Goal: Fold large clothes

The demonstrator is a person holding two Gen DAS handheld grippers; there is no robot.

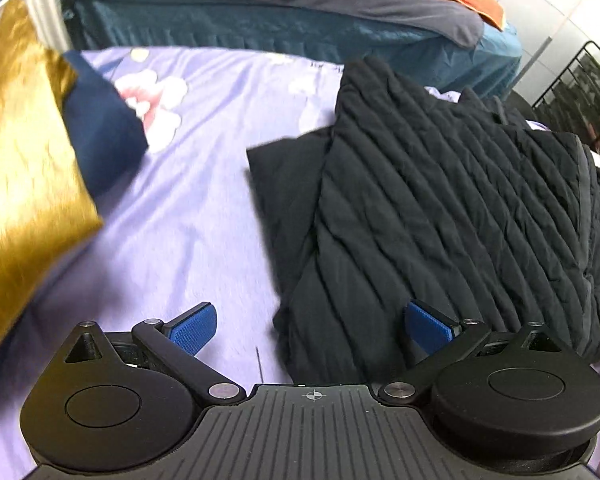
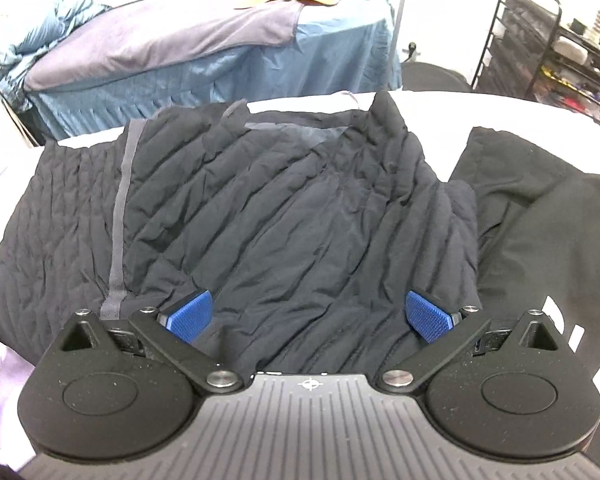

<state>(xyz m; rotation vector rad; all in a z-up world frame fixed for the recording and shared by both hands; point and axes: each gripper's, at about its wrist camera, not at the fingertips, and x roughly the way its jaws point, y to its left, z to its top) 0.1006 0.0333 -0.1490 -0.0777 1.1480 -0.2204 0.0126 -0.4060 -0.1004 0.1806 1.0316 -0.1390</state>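
A black quilted jacket point(image 1: 440, 208) lies partly folded on the lilac flowered bedsheet point(image 1: 188, 216), filling the right half of the left wrist view. My left gripper point(image 1: 310, 326) is open over the jacket's near left edge, with nothing between its blue pads point(image 1: 194, 326). In the right wrist view the same jacket point(image 2: 260, 216) spreads across the middle, a grey zipper strip running down its left side. My right gripper point(image 2: 308, 316) hangs open just above the jacket's near part, holding nothing.
A gold cushion point(image 1: 16, 184) and a navy pillow point(image 1: 100, 132) lie at the left. Another black garment with white print point(image 2: 548, 248) lies to the right of the jacket. A second bed with blue skirt point(image 2: 220, 60) stands behind, and a black wire shelf point(image 2: 540, 40) at the right.
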